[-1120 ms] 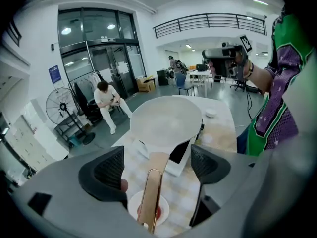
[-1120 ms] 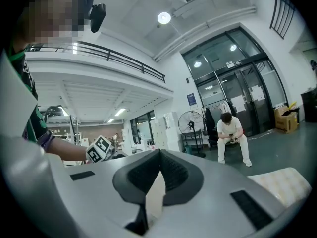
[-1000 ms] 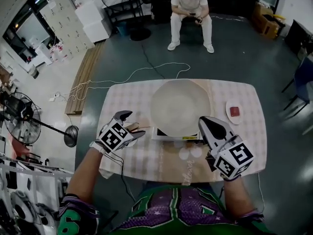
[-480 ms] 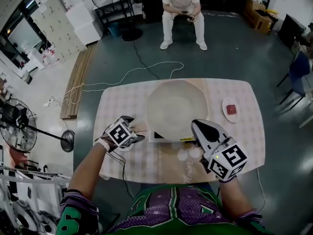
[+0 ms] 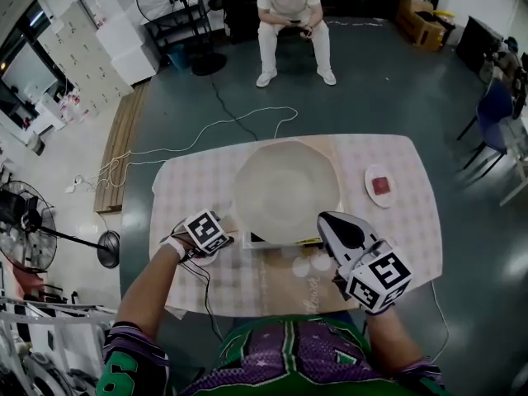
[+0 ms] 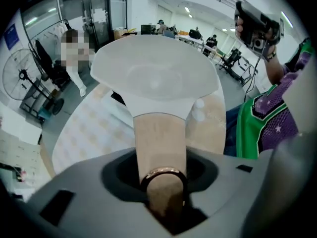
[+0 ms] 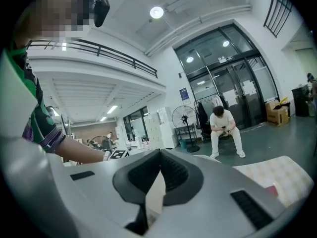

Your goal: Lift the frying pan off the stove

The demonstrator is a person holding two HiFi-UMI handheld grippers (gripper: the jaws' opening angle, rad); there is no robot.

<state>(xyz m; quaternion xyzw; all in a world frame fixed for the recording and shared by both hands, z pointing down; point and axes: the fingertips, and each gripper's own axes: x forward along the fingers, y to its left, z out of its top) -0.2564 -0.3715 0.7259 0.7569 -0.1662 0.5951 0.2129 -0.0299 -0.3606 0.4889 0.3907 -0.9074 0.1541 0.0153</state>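
Wooden and rounded, the handle [image 6: 159,138] of the frying pan [image 5: 285,190] ends in a coppery metal ring [image 6: 163,172] and is pinched between the grey jaws of the left gripper [image 5: 224,239]. The pan is pale, smooth and wide. It lies over the flat white stove [image 5: 262,239] on the checked cloth of the table [image 5: 186,180]; whether they touch cannot be told. The right gripper [image 5: 327,223] hovers beside the stove, its ribbed black pads pressed together on nothing. A small round plate [image 5: 370,190] holds a red piece [image 5: 381,186].
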